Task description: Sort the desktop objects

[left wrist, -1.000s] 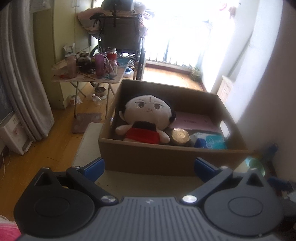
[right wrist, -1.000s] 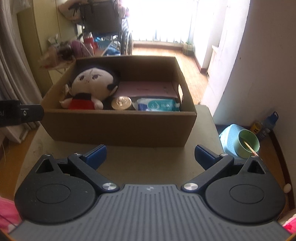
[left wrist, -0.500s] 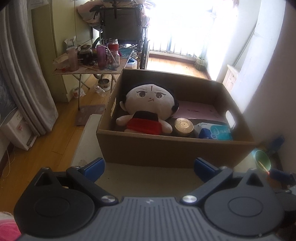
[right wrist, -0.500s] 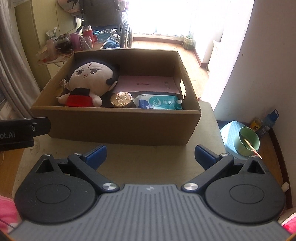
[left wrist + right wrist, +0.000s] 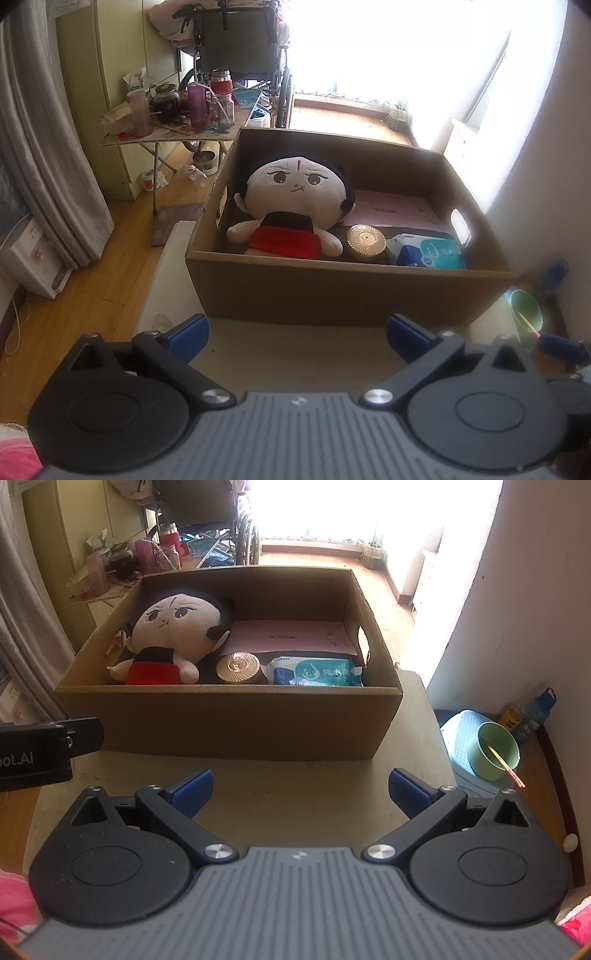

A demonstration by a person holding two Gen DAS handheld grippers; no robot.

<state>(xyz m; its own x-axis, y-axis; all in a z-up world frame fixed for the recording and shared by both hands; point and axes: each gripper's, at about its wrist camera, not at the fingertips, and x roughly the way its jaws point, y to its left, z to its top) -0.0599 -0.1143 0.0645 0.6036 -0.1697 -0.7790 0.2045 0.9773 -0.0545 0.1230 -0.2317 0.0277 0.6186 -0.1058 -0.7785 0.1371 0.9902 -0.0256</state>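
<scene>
Left tool (image 5: 37, 751), at nine o'clock in the right wrist view: white lettering "oot.AI", cut off by the frame edge.
Wipes pack (image 5: 317, 672): print too small to read.

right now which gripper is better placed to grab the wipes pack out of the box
Right, probably. The wipes pack lies at the right end of the cardboard box, near the middle of the right gripper view, jaws open. From the left gripper it sits off to the right.

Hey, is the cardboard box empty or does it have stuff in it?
Not empty. The brown cardboard box holds a plush doll, round gold tin, wipes pack and pink envelope.
</scene>
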